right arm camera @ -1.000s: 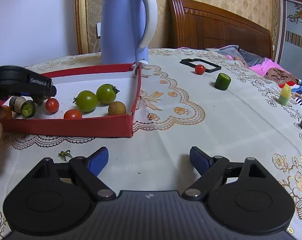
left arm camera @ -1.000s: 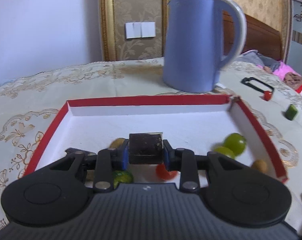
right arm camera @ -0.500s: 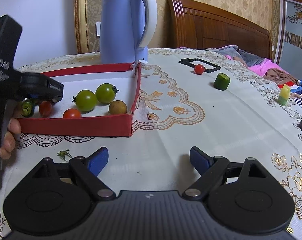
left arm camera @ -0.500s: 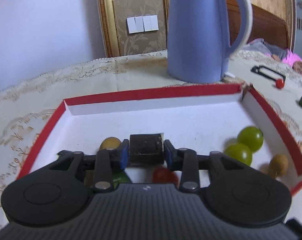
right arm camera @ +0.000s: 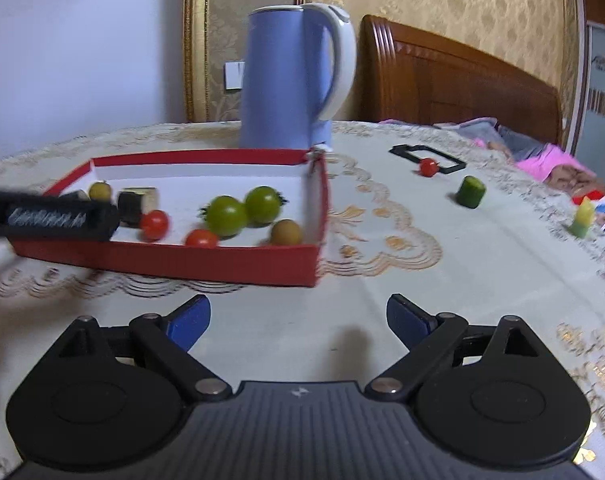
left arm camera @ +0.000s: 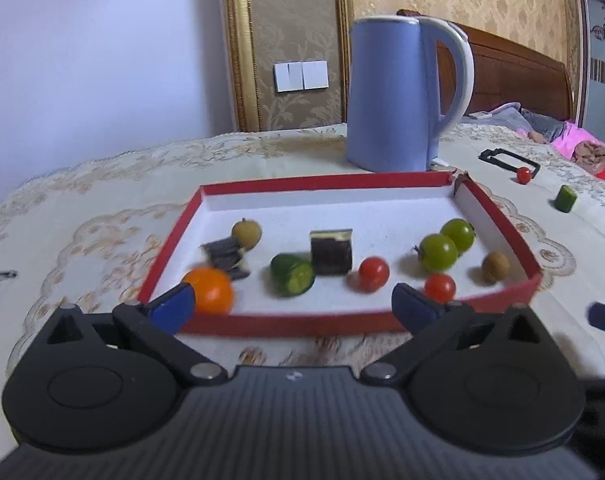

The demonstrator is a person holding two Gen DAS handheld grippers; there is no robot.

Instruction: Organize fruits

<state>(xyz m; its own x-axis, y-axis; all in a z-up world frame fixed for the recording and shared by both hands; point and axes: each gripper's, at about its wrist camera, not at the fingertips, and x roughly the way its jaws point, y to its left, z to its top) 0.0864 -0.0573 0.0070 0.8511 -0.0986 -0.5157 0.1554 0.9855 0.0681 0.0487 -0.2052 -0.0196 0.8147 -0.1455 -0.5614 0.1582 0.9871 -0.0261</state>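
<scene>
The red tray (left arm camera: 498, 220) holds a dark block (left arm camera: 330, 252), a cucumber piece (left arm camera: 292, 274), an orange tomato (left arm camera: 210, 290), red tomatoes (left arm camera: 373, 274), green tomatoes (left arm camera: 438, 252) and brown longans (left arm camera: 495, 266). My left gripper (left arm camera: 292, 308) hangs just before the tray's near wall. Its jaws are opening wide with nothing between them, and the dark block stands free in the tray. My right gripper (right arm camera: 298, 320) is over bare cloth right of the tray (right arm camera: 322, 200), jaws opening and empty. Beyond it lie a red cherry tomato (right arm camera: 428, 167), a cucumber piece (right arm camera: 470, 192) and a yellow-green piece (right arm camera: 581, 218).
A blue kettle (left arm camera: 394, 96) stands right behind the tray. A black frame (right arm camera: 426, 156) lies on the cloth by the cherry tomato. The left gripper's black body (right arm camera: 58, 216) crosses the tray's left end in the right wrist view. A bed lies past the table's right edge.
My left gripper let go of the dark block inside the tray, spread its jaws wide and drew back to the tray's near wall. The right gripper's jaws spread a little.
</scene>
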